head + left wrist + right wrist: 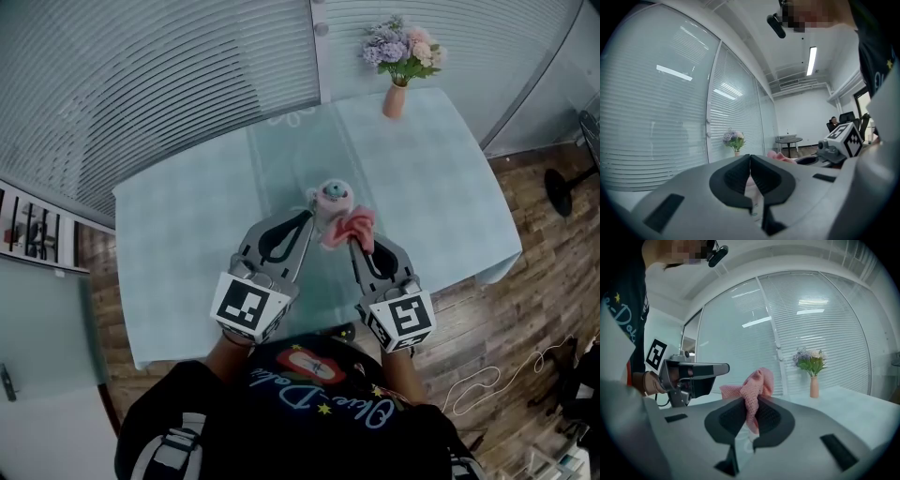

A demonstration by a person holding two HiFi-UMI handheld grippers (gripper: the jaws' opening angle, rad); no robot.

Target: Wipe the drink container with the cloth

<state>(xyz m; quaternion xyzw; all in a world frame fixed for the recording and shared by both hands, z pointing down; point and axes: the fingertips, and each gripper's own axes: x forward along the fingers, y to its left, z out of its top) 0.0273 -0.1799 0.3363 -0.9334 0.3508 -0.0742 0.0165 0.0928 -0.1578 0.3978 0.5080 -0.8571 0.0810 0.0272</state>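
Slatted glass walls close in the room on two sides, and below me is a tabletop (187,234) under a pale blue-green cover, with wood flooring beyond its edges. A vase of flowers (395,98) stands at the far edge, well apart from where I am working.

My left tongs (307,220) reach in from the near left. In the left gripper view their tips meet, with a pale surface pinched in the gap just behind them. From above, that is the drink container (331,197), a small whitish thing with a teal top, over the middle of the tabletop at the tip of those tongs.

My right tongs (356,242) are clamped on the pink cloth (349,228). The right gripper view shows it bunched up above the closed jaws. From the head view the cloth sits against the container's near right side.
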